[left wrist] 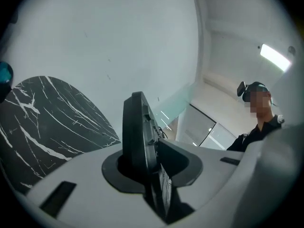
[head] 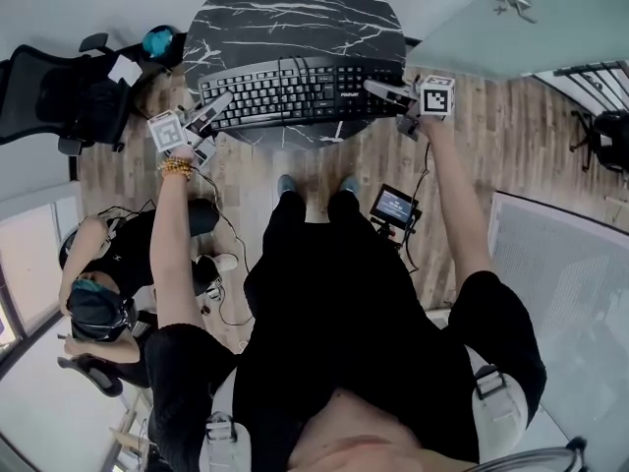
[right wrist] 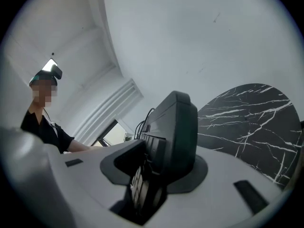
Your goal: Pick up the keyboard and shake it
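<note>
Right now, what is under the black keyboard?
The round black marble-patterned tabletop lies under the black keyboard. The keyboard covers the strip of tabletop beneath it, so whether it rests there or hangs just above cannot be seen.

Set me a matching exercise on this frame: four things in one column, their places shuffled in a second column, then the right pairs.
Things:
1. keyboard
2. left gripper
3. right gripper
4. office chair

Places:
A. clamped on the keyboard's right end
B. beside the marble table, on the person's left
C. spanning between the two grippers, over the marble table
D. clamped on the keyboard's left end

Pairs: 1-C, 2-D, 3-A, 4-B
</note>
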{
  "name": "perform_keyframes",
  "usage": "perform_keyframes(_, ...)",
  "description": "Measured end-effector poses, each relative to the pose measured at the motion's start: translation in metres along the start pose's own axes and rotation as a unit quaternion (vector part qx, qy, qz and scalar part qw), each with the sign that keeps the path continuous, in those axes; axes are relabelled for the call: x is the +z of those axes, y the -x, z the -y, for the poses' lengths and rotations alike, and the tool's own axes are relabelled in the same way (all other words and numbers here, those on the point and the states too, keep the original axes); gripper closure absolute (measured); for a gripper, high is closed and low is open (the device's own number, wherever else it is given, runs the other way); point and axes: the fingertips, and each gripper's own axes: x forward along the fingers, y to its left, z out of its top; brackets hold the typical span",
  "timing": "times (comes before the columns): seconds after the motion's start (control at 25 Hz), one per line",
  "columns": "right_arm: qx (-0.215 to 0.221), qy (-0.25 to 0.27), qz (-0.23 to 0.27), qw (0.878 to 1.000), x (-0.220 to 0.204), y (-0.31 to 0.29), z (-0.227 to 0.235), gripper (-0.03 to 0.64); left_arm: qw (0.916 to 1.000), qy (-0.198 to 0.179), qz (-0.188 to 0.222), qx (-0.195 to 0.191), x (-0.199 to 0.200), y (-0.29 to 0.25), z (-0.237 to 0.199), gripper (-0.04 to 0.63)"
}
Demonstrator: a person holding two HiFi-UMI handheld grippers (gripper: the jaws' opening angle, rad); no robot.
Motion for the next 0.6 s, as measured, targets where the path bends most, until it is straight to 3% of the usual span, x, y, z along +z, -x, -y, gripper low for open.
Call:
perform_keyframes(0.12, -0.004, 0.026, 0.004, 1.0, 0.0, 0.002, 0.002, 0.456, 0.9994, -0.035, 0.004, -0.005, 0.001, 0.0, 0.003, 0.502)
perform_keyframes(0.32, 0.0, 0.077, 0.006, 0.997, 0.013, 0.005, -0.005, 0.457, 0.9884, -0.149, 0.013, -0.024, 0.02, -0.004, 0.019, 0.494)
perform_keyframes(0.4, -0.004, 0.114, 0.017, 0.993, 0.025, 0.007, -0.01, 0.449, 0.9774, -0.209, 0.021, -0.029, 0.032, -0.007, 0.03, 0.488)
perform_keyframes(0.48, -0.012, 0.159, 0.026, 0.987, 0.04, 0.009, -0.018, 0.439, 0.9595, -0.279, 0.031, -0.023, 0.045, -0.01, 0.043, 0.469)
perform_keyframes(0.6, -0.021, 0.247, 0.041, 0.968, 0.063, 0.011, -0.038, 0.431, 0.9376, -0.346, 0.037, 0.001, 0.063, -0.008, 0.059, 0.44)
